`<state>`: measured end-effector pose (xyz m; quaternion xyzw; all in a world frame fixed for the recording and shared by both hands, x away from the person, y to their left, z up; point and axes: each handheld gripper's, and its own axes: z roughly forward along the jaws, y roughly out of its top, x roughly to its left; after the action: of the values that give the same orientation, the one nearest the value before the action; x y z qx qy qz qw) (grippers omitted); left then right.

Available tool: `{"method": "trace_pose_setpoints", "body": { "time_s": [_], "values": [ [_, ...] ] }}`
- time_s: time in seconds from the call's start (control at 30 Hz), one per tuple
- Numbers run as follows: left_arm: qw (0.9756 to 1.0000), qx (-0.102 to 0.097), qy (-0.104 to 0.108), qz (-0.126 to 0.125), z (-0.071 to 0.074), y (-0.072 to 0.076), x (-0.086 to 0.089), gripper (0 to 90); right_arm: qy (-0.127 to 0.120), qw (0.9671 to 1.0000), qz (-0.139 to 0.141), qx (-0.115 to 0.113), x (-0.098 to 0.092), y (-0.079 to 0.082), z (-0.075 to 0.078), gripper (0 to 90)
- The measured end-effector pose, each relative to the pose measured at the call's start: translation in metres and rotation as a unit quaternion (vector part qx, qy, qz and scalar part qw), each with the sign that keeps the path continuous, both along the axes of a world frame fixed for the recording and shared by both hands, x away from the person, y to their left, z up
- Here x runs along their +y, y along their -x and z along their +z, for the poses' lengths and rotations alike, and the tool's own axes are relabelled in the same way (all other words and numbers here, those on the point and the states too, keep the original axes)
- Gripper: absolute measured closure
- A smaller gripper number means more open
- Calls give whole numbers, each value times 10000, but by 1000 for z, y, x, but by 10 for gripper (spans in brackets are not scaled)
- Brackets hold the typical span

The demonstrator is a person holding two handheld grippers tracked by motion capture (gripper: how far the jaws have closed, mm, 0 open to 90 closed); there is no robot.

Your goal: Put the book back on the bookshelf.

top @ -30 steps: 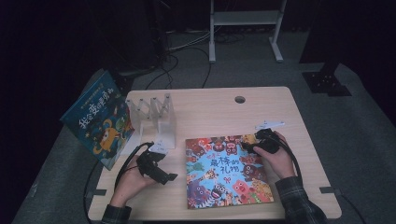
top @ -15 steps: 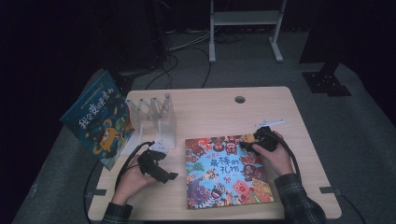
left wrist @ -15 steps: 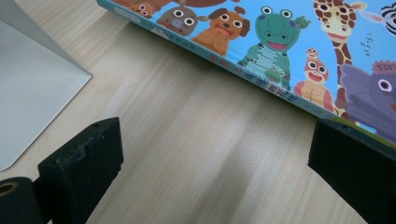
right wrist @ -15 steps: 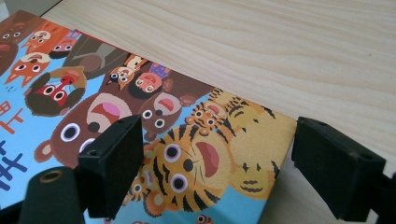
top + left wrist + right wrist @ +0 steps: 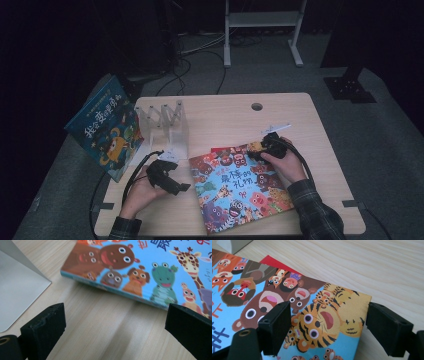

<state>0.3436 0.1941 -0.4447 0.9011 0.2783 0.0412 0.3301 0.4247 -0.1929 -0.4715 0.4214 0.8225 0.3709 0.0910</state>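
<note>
A picture book (image 5: pixel 239 189) with cartoon animals on a blue cover lies flat on the table, right of centre. My right gripper (image 5: pixel 256 150) rests at its far right corner. In the right gripper view the jaws (image 5: pixel 327 325) straddle the tiger corner of the book (image 5: pixel 317 320) without pressing on it; they have just been closing a little. My left gripper (image 5: pixel 181 187) lies on the wood just left of the book. Its jaws (image 5: pixel 112 322) stand wide open over bare table, with the book's edge (image 5: pixel 140 280) ahead.
A clear folding book rack (image 5: pixel 164 125) stands at the back left, its white base (image 5: pixel 17 290) near my left jaw. A second blue book (image 5: pixel 105 127) leans off the table's left edge. A red sheet (image 5: pixel 220 149) peeks from under the flat book. A cable hole (image 5: pixel 257 106) is at the back.
My right hand has slid a little to the left along the book's far edge. The left hand and the book have stayed put.
</note>
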Motion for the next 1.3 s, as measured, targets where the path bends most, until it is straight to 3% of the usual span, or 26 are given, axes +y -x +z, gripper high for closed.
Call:
{"method": "trace_pose_setpoints", "body": {
  "time_s": [0.53, 0.8, 0.87, 0.97, 1.1, 1.3],
  "values": [
    [9999, 111, 121, 10, -9, -3, -9, 26, 73, 9993, 367, -23, 41, -3, 3, 197],
    [9997, 223, 98, -71, -17, -2, -24, 26, 67, 9992, 384, -58, 45, -2, 2, 197],
    [9993, 302, 188, -107, -19, -2, -27, 25, 145, 9990, 404, -92, 45, -1, 4, 216],
    [9990, 357, 238, -82, -21, -2, -26, 23, 248, 9990, 313, -179, 40, 2, 9, 262],
    [9986, 421, 306, -41, -22, -2, -24, 17, 115, 9994, 214, -254, 22, 7, 14, 261],
    [9986, 442, 300, -18, -22, -2, -25, 17, -4, 9992, 184, -368, -11, 30, 17, 248]
  ]
}}
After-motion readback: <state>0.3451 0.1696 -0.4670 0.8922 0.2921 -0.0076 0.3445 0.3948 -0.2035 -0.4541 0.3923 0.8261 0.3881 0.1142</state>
